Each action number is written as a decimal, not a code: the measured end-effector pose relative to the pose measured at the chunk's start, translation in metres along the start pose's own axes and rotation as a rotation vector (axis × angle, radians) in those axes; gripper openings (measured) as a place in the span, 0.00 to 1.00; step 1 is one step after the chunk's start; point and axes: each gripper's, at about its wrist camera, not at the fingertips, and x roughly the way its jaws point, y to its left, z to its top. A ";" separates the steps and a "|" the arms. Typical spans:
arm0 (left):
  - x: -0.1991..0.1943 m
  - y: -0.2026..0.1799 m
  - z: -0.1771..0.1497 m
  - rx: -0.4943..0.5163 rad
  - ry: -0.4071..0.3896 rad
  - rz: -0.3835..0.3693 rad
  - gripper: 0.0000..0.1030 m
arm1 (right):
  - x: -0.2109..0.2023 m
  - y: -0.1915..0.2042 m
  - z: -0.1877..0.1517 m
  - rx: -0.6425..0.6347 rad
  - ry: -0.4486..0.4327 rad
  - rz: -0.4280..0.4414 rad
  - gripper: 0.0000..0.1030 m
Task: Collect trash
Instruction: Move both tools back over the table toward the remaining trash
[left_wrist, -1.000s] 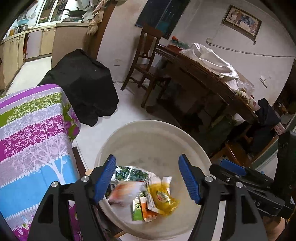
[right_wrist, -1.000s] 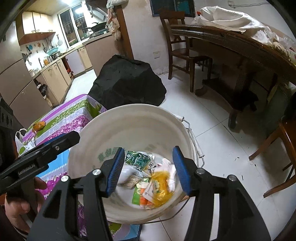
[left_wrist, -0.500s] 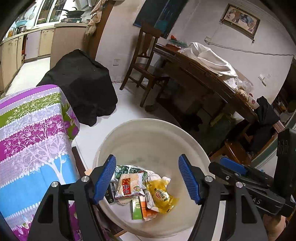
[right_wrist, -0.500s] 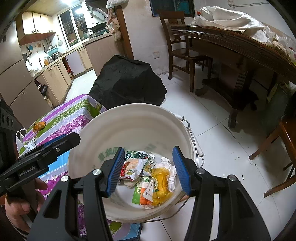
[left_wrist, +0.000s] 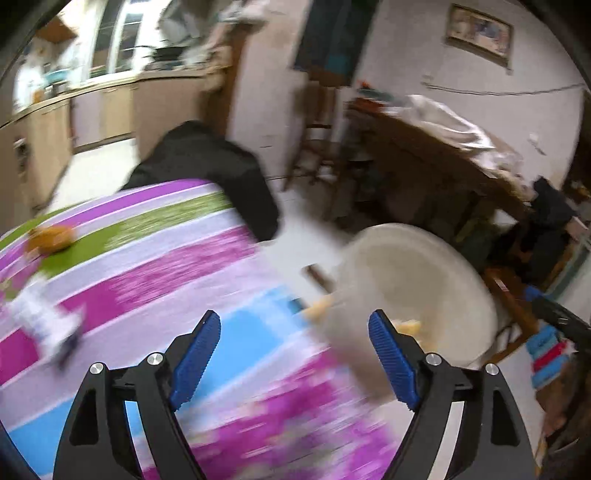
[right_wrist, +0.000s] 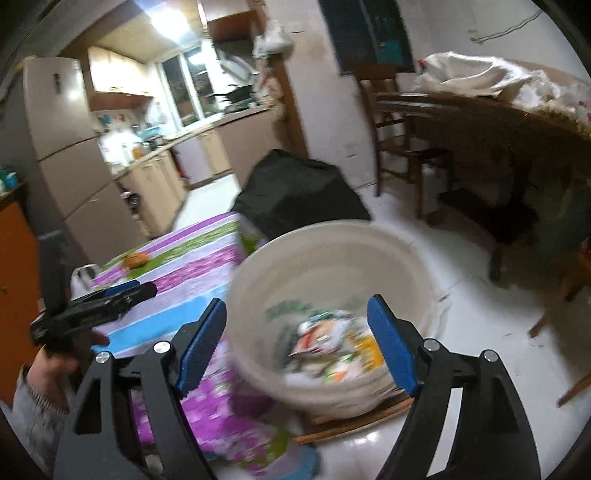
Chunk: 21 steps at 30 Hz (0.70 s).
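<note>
Hanging over the striped cloth (left_wrist: 155, 266), the left gripper (left_wrist: 291, 354) has just been spreading its jaws, nothing between them; the bucket (left_wrist: 417, 280) sits right of it. In the right wrist view, the right gripper (right_wrist: 297, 343), also just widening and empty, frames the bucket's wrappers (right_wrist: 332, 347) at lower centre.

The left tool (left_wrist: 291, 354) has swung from above the bucket (left_wrist: 424, 280) to over the striped bench (left_wrist: 166, 266). Both tools' jaws have just opened wider, nothing between them.
</note>
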 end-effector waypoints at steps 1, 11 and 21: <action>-0.007 0.020 -0.007 -0.022 0.008 0.026 0.80 | 0.001 0.010 -0.009 0.000 0.004 0.036 0.73; -0.096 0.144 -0.072 -0.128 -0.034 0.194 0.80 | 0.021 0.123 -0.066 -0.139 0.051 0.214 0.74; -0.153 0.280 -0.095 -0.306 -0.103 0.464 0.95 | 0.042 0.168 -0.113 -0.157 0.173 0.289 0.79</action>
